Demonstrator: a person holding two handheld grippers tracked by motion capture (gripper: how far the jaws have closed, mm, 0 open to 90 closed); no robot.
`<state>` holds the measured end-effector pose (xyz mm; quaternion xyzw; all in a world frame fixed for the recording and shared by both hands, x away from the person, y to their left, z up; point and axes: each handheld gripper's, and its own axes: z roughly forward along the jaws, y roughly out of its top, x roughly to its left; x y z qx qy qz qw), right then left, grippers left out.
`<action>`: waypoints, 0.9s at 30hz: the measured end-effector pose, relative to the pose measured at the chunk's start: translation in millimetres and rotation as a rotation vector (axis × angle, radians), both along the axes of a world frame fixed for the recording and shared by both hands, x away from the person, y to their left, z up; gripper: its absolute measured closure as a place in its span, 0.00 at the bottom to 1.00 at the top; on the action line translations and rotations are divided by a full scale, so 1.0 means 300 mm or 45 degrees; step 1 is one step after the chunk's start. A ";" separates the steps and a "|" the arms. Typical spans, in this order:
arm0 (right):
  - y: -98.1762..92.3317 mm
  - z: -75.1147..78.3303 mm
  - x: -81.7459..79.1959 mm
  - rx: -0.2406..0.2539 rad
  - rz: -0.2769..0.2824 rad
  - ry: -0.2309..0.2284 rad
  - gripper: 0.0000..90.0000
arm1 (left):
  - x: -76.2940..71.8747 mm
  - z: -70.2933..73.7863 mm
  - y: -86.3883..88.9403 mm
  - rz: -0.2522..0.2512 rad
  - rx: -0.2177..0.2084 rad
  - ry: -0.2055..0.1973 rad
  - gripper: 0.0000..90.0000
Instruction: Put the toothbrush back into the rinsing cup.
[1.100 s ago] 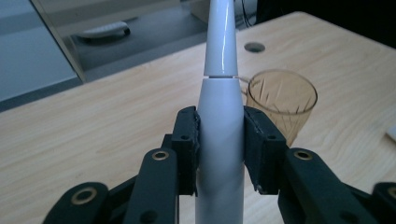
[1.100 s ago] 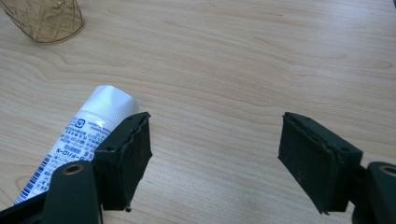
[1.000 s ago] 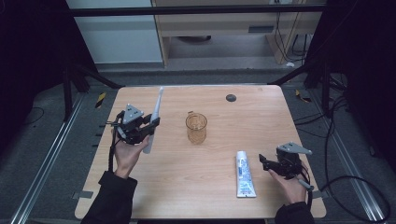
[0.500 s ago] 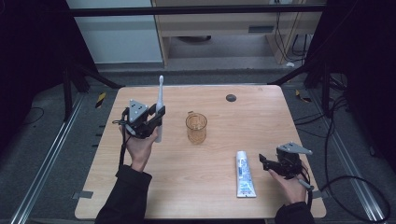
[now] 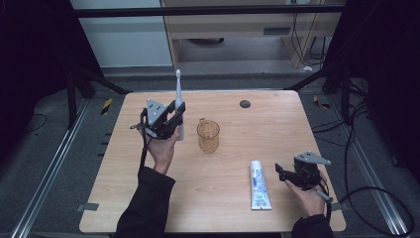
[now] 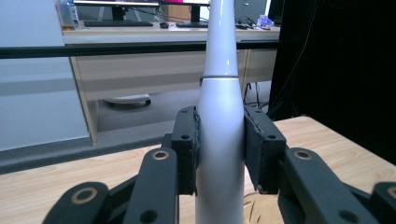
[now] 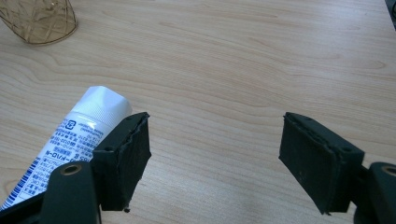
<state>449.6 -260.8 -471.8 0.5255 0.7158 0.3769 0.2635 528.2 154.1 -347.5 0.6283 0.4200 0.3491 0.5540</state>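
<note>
L gripper (image 5: 171, 120) is clamped on the handle of a white electric toothbrush (image 5: 179, 101), pads squeezing both sides in the left gripper view (image 6: 220, 140). The brush's long axis stands near upright, head up. The amber glass cup (image 5: 208, 136) sits just to its right on the table (image 5: 233, 198), close, not touching, so the L hand is far nearer. Next move is likely a short shift over the rim, then lowering in. R gripper (image 5: 289, 174) rests jaws wide, empty, beside the toothpaste tube (image 5: 259, 184).
</note>
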 end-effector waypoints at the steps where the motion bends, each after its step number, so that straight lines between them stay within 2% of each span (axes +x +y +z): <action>1: 0.000 0.000 -0.001 0.007 -0.001 0.000 0.27 | 0.003 0.001 -0.007 0.002 -0.002 -0.005 0.74; 14: -0.005 -0.008 0.001 -0.004 -0.010 -0.014 0.26 | 0.058 0.028 -0.074 0.014 -0.062 -0.064 0.74; 27: -0.009 -0.009 -0.001 0.003 -0.017 -0.016 0.26 | 0.097 0.008 -0.140 -0.011 -0.093 -0.092 0.74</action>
